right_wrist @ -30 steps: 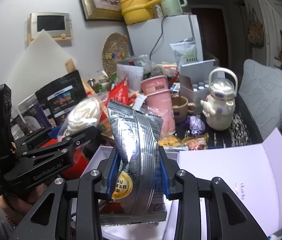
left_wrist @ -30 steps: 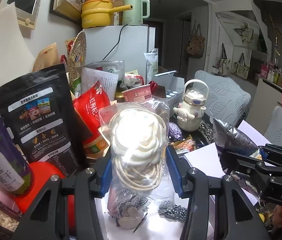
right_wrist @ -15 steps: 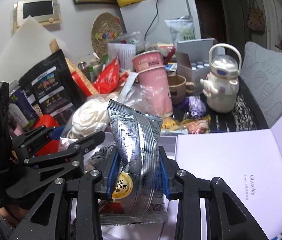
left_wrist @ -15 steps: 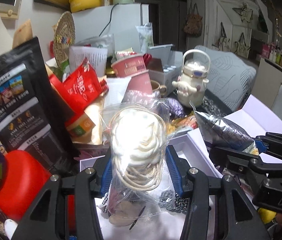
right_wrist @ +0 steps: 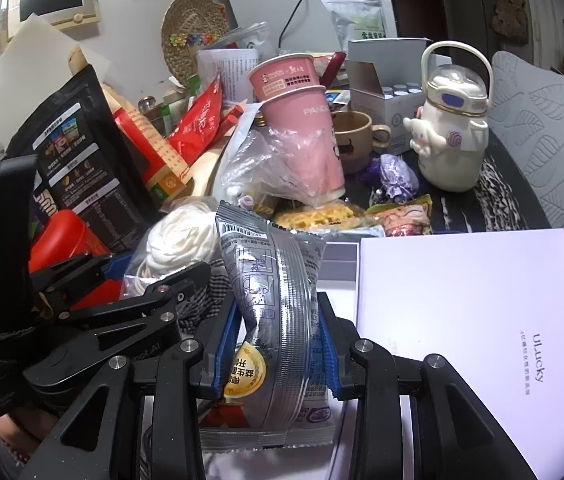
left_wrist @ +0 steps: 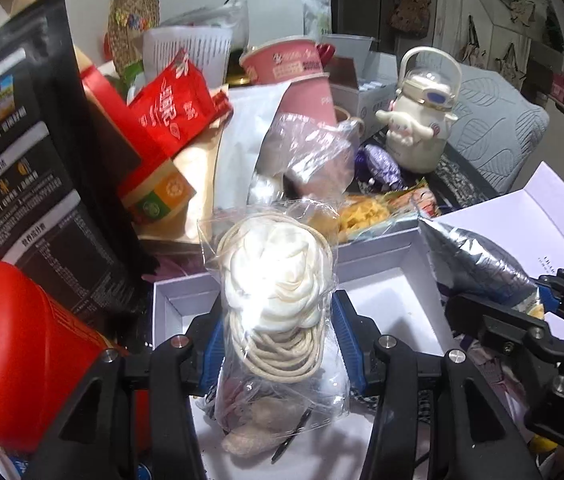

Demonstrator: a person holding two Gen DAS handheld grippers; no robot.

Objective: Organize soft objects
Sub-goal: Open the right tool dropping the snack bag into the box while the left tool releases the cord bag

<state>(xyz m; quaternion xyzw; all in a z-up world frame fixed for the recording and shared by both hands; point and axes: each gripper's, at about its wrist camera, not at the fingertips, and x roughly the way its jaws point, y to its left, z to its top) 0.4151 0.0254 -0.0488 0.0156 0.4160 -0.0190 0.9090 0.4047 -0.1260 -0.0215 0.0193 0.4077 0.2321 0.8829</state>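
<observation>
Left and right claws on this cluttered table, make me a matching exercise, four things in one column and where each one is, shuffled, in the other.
Things:
1. clear bag with the cream flower
2. silver snack packet
3. pink paper cups
4. white kettle-shaped bottle

Places:
A. standing on the dark cloth, beside the grey cushion
B. pinched in the right claw
C. stacked behind crumpled plastic, next to a brown mug
D. pinched in the left claw, over the open white box

Pairs: 1-D, 2-B, 3-C, 4-A

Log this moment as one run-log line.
left gripper: shut on clear bag | right gripper: shut on silver snack packet | both over white box
</observation>
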